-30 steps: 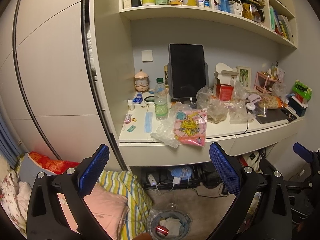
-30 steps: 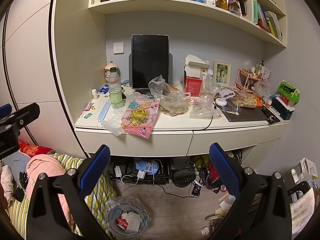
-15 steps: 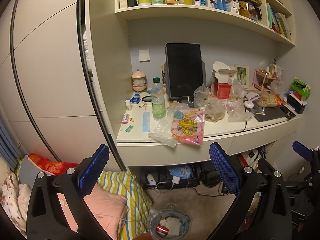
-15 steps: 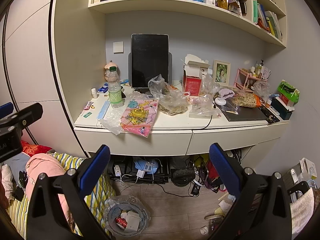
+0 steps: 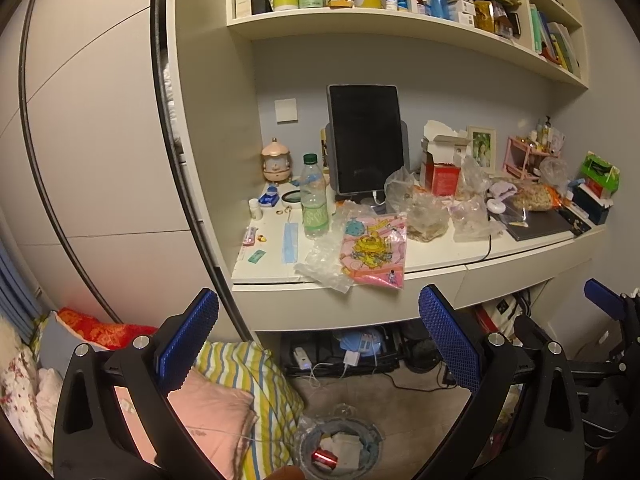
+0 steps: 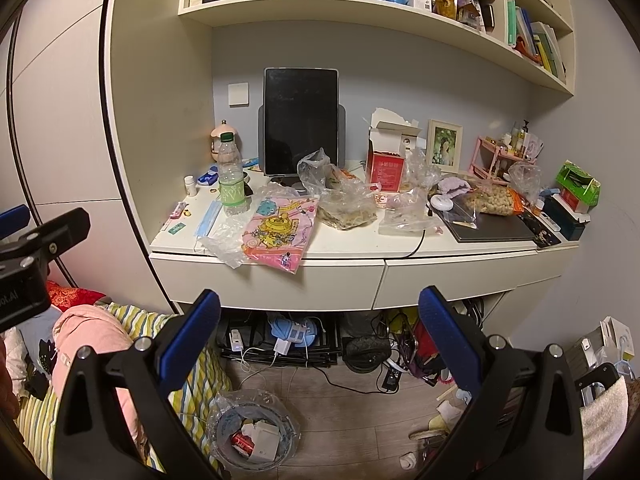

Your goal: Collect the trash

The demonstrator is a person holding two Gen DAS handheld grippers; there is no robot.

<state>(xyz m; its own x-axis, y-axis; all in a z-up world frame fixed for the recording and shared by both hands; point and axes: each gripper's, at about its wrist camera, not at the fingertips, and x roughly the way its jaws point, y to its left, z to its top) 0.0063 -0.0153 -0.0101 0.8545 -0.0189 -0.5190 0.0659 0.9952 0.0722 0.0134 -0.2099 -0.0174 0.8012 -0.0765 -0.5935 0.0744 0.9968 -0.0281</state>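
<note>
Hovering short of desk (image 6: 360,248): both claws (image 5: 316,332) (image 6: 318,326) spread, empty. Clear wrap (image 6: 224,244) at near-left desk edge: light, soft, slippery. Pinch overhanging corner. Bin (image 6: 256,436) on floor below.

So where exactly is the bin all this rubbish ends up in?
Start at the white desk under the bookshelves and drop to the floor below its left end, beside the striped bedding. There sits a small round bin lined with a clear plastic bag. Unlike the cables and chargers nearby, it holds a red can and crumpled paper.
</note>
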